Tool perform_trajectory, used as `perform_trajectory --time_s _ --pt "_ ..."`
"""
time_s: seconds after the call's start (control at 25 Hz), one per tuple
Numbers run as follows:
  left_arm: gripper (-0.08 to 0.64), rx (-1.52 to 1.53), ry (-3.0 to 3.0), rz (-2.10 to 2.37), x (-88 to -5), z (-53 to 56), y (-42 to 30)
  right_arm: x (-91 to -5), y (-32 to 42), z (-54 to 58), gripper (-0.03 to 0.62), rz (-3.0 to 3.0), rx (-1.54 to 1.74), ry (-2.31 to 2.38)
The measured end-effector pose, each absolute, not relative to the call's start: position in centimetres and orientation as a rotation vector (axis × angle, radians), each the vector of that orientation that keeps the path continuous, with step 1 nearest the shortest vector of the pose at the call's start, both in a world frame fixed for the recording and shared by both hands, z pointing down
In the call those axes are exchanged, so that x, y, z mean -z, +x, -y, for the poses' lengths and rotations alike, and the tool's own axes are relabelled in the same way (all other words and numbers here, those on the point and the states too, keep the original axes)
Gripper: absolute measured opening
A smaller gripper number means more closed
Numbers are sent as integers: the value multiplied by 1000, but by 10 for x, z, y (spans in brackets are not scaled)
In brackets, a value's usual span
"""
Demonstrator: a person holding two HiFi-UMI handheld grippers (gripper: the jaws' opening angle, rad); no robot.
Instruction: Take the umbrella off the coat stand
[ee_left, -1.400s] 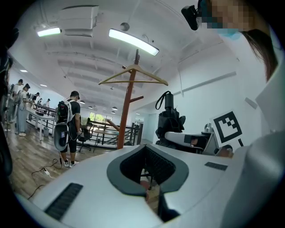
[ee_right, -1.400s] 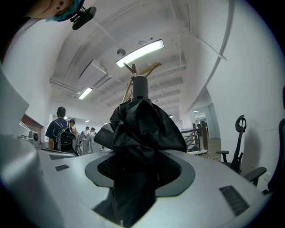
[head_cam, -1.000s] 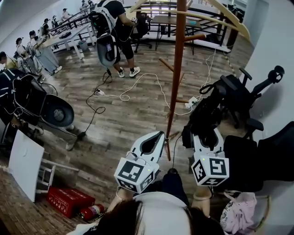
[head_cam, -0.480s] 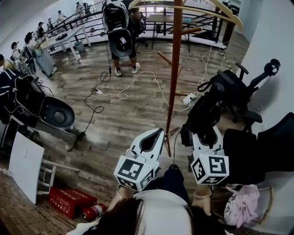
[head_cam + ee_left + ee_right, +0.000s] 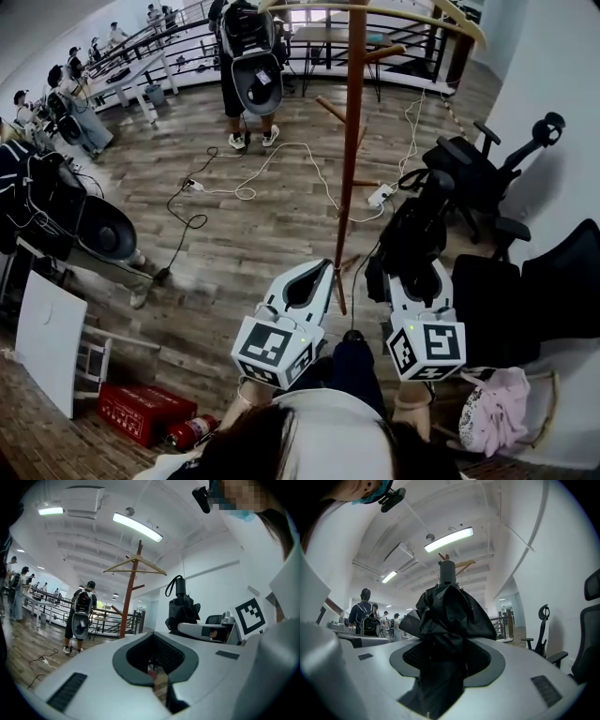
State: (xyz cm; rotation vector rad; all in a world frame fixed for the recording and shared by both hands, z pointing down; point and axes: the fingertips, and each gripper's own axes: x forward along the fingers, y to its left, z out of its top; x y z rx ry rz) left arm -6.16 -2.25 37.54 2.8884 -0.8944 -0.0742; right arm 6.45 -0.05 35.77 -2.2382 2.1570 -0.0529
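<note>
The black folded fabric umbrella (image 5: 446,616) stands upright between the jaws of the right gripper (image 5: 445,660), which are clamped on its bunched canopy. Its short grey cap points up towards the ceiling. In the head view the umbrella (image 5: 413,230) hangs just beyond the right gripper (image 5: 413,274), to the right of the tall brown wooden coat stand (image 5: 349,159) and apart from its pole. The left gripper view shows the same umbrella (image 5: 183,609) clear of the stand's (image 5: 127,604) pegs, with its curved handle at the top.

The left gripper (image 5: 157,660) carries nothing: its jaws are brought together at the tips, leaving only the hollow between the pads. In the head view it (image 5: 317,274) is held level beside the base of the stand.

A black wheeled office chair (image 5: 478,173) stands near the white wall to the right. A white cable (image 5: 281,159) trails across the wooden plank floor (image 5: 234,234). A person with a backpack (image 5: 248,66) stands well beyond the stand.
</note>
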Motion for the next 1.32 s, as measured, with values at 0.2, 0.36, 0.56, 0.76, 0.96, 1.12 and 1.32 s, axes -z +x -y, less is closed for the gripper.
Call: perform_trajectory --time_s 0.2,0.36,0.56,0.76,0.96,1.12,1.32 --pt "9 89 2884 894 -376 20 -66 -360 58 -6 238 -2168 49 -2244" --pt "9 103 2882 885 -373 19 -63 -356 58 -8 239 -2169 37 -2250" --pt "9 116 2881 875 -372 18 -60 -356 60 -9 238 -2174 28 -2250" --pt "9 123 2887 856 -372 19 -56 -355 59 -10 238 -2167 25 -2247" --pt "9 122 2889 845 -373 18 -52 -354 63 -12 238 -2157 21 -2246" --pt "9 123 2888 844 -372 19 -51 -352 64 -11 238 -2154 16 -2244" --pt "9 119 2883 841 -367 27 -46 -345 66 -2 238 -2161 22 -2237"
